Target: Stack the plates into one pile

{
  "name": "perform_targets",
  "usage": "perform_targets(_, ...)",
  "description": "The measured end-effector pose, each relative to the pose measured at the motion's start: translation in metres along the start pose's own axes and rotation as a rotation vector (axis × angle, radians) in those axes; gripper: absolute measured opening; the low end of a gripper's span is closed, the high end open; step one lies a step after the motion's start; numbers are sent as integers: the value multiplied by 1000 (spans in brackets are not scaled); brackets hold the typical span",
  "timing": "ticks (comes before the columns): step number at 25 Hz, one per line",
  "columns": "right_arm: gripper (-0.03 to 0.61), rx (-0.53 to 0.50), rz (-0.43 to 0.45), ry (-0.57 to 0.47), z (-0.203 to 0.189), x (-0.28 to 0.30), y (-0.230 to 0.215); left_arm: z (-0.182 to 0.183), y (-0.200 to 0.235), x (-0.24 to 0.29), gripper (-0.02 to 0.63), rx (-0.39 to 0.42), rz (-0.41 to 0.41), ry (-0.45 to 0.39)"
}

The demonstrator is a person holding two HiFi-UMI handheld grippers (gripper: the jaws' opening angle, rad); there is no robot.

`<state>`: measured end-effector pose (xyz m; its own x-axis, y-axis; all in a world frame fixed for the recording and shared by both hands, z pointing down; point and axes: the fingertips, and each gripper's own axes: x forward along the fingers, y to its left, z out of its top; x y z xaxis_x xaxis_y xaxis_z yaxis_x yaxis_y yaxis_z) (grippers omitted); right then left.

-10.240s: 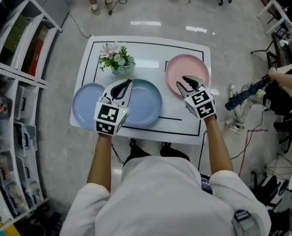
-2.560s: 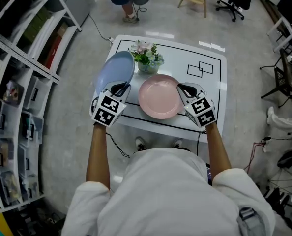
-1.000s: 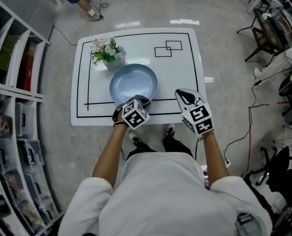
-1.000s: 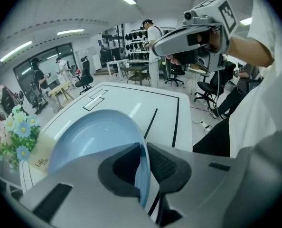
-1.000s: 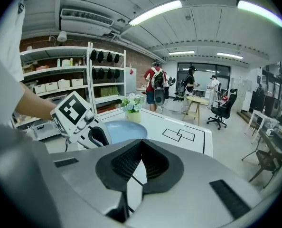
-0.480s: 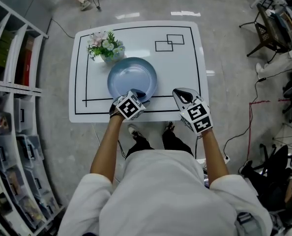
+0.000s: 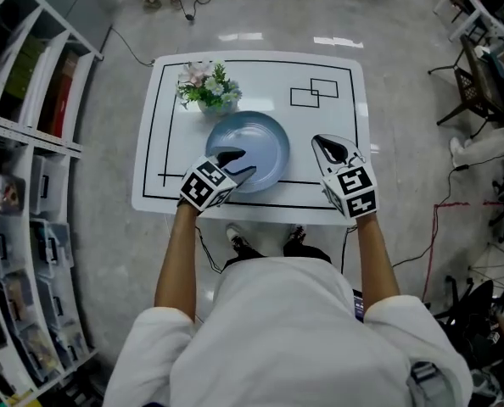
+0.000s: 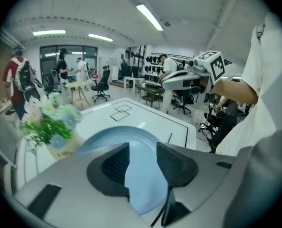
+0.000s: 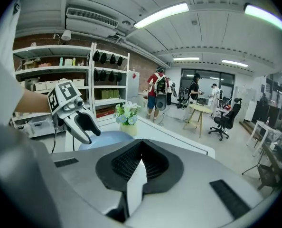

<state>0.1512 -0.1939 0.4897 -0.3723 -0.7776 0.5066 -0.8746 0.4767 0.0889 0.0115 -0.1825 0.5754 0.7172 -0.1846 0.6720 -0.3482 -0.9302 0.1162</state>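
Note:
A light blue plate (image 7: 254,147) lies on the white table (image 7: 337,117), just in front of the flower pot; anything under it is hidden. My left gripper (image 7: 239,163) is at the plate's near left rim, its jaws opening. In the left gripper view the blue plate (image 8: 131,144) shows through the gap between the jaws of my left gripper (image 8: 142,159), and the pads do not press on it. My right gripper (image 7: 323,143) hovers to the right of the plate, shut and empty. In the right gripper view my right gripper (image 9: 140,167) has its jaws together.
A small pot of flowers (image 7: 204,86) stands behind the plate, near the table's far left. Black lines and two small rectangles (image 7: 315,92) mark the tabletop. Shelving (image 7: 31,91) lines the left side. Chairs and people are in the room beyond.
My left gripper's jaws have come apart off the plate's near rim. The plate stays lying on the table. My right gripper stays shut beside it.

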Motion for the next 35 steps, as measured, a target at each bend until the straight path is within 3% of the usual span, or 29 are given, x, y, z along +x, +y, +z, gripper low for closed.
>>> perform_targets(3, 14, -15, -26, -65, 39, 3, -8, 35, 38, -49, 60, -7, 170, -155)
perform_targets(4, 14, -24, -31, -91, 53, 3, -11, 47, 49, -67, 37, -15, 226, -209)
perform_targets(9, 14, -87, -23, -214, 123, 3, -15, 103, 89, -154, 20, -60, 447, -480)
perform_targets(11, 14, -117, -19, -256, 147, 3, -15, 118, 98, -185, 20, -58, 521, -551)
perform_targets(14, 14, -152, -14, -302, 177, 2, -9, 128, 108, -221, 20, -37, 608, -581)
perform_targets(19, 14, -190, -19, -352, 211, -4, -3, 140, 112, -253, 20, -29, 671, -616)
perform_targets(24, 12, -210, -34, -394, 231, -10, 1, 145, 113, -274, 20, 40, 742, -585)
perform_targets(35, 12, -239, -30, -378, 231, -14, 14, 147, 104, -281, 20, 87, 765, -561)
